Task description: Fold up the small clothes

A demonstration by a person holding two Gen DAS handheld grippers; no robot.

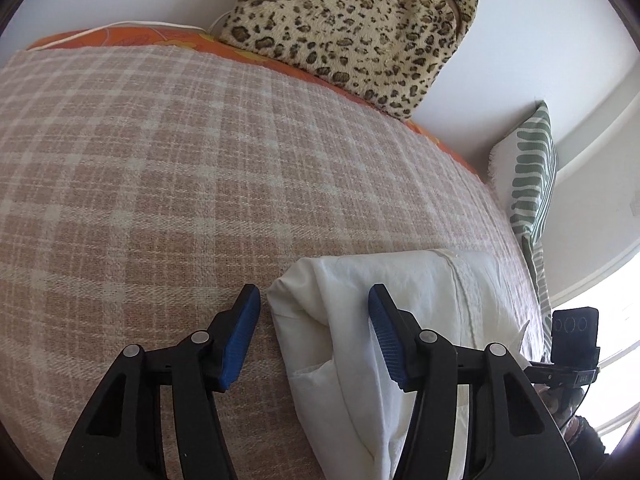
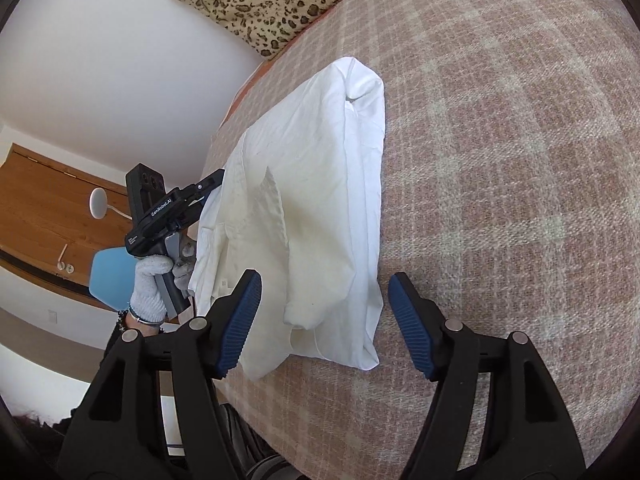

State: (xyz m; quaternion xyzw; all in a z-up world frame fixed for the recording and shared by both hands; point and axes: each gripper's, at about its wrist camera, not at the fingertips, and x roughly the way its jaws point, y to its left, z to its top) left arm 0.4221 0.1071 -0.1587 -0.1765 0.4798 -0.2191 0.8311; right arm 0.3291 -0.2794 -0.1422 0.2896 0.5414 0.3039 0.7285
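Observation:
A white garment [image 1: 360, 320], folded into a long narrow bundle, lies on the plaid blanket [image 1: 160, 180]. In the left wrist view my left gripper [image 1: 314, 320] is open and straddles one end of the bundle; the left blue pad [image 1: 240, 340] stands clear of the cloth. From the right wrist view the garment [image 2: 320, 184] stretches away toward the leopard cushion. My right gripper [image 2: 326, 320] is open around its near end, with neither pad pressing on it. My left gripper [image 2: 208, 190] shows at the garment's left edge, held by a gloved hand [image 2: 150, 288].
The leopard-print cushion [image 1: 352, 28] leans on the white wall at the far side of the bed. A green-striped pillow [image 1: 532, 176] stands at the right. The bed edge [image 2: 216, 144] drops off left of the garment, with a blue chair [image 2: 110, 276] and wooden furniture [image 2: 48, 200] beyond.

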